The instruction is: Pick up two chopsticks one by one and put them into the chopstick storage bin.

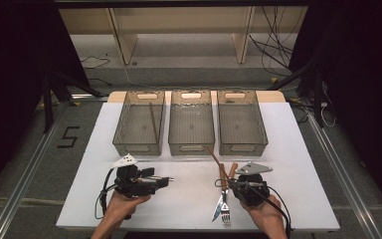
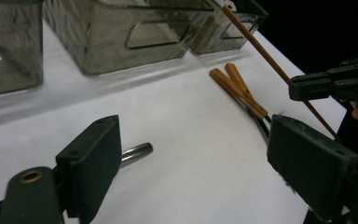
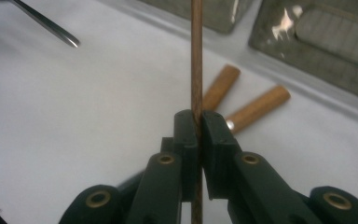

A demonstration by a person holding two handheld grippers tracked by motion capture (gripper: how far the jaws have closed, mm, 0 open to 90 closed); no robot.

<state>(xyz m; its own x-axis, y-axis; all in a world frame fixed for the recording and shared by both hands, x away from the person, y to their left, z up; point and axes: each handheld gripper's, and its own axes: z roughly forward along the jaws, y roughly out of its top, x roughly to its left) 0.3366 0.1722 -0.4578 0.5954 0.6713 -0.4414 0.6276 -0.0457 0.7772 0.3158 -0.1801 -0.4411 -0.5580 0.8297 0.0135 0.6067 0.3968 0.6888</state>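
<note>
Chopstick [image 3: 196,56]: sitting clamped in right gripper [image 3: 199,122].
Left gripper [image 2: 191,154]: gaping wide, gripping nothing.
Floor marking [image 1: 68,136]: reading "5", left of left gripper.

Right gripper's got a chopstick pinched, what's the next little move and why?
Probably lift it a little higher and carry it toward the left bin. The right gripper is shut on the chopstick, which sticks up over the knife and fork lying on the table. The left bin already holds another chopstick, so the pair likely belongs there.
</note>
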